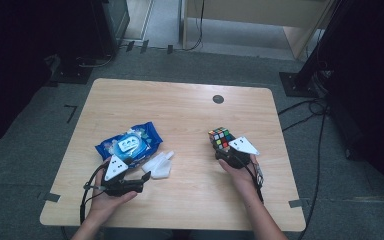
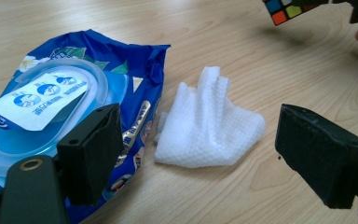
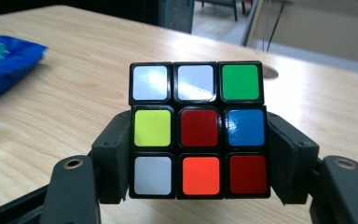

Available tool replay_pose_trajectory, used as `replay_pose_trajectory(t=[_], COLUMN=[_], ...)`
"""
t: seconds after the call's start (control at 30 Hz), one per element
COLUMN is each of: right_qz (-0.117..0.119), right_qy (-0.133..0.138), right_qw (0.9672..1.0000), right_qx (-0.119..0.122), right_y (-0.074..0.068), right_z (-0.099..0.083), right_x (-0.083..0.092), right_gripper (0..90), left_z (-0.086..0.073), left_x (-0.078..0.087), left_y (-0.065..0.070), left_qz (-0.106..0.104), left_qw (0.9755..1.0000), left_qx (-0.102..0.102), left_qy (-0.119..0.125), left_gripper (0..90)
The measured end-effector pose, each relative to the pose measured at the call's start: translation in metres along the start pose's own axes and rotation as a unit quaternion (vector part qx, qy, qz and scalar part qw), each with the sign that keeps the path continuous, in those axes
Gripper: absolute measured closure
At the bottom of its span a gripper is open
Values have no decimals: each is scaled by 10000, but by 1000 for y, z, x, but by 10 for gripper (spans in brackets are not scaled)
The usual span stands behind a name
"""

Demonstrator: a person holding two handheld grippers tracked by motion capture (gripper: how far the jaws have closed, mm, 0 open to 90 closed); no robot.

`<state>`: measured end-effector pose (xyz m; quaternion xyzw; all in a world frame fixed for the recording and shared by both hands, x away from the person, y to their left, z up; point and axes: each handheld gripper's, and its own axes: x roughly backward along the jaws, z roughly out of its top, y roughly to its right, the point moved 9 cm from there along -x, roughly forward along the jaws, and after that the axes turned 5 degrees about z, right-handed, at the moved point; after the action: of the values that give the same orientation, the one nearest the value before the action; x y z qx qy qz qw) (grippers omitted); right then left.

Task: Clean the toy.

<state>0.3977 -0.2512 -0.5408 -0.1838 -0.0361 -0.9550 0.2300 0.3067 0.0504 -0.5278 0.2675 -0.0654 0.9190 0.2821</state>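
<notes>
High view: left gripper (image 1: 145,176) lay near the front-left of the table (image 1: 180,100), jaws spread, empty, just short of the white wipe (image 1: 161,165) beside the blue wipes pack (image 1: 129,142). Right gripper (image 1: 224,150) held the puzzle cube (image 1: 221,137) at right.

Left gripper view: jaws stood wide apart; wipe (image 2: 208,123) crumpled on the table ahead of them, touching neither; pack (image 2: 51,116) at left.

Right gripper view: jaws pinched the cube (image 3: 198,128) by its two sides.
</notes>
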Motion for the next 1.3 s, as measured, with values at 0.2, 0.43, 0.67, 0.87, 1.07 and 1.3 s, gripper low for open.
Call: replay_pose_trajectory(t=[0.2, 0.43, 0.67, 0.87, 1.07, 1.3], right_qz=[-110, -148, -87, -71, -105, -152], right_qy=[-141, -128, -350, -434, -709, -932], right_qw=[9996, 9993, 9986, 9984, 9967, 9947], right_qx=[-221, -319, -376, -366, -374, -395], right_y=[9, 12, 13, 13, 14, 9], right_z=[-3, -3, -4, -5, -6, -11], right_x=[-17, -25, -33, -31, -23, -15], right_gripper=[346, 346, 346, 346, 346, 344], left_z=[-2, -3, -4, -4, -4, -5], left_x=[-3, -4, -5, -5, -5, -5], left_y=[-3, -6, -5, -5, -6, -6], left_qz=[28, 45, 42, 33, 32, 49], left_qw=[10000, 10000, 10000, 10000, 10000, 10000], left_qx=[29, 72, 59, 52, 33, 22], left_qy=[-31, -25, -55, -50, -58, -67], left_gripper=[156, 156, 156, 156, 156, 156])
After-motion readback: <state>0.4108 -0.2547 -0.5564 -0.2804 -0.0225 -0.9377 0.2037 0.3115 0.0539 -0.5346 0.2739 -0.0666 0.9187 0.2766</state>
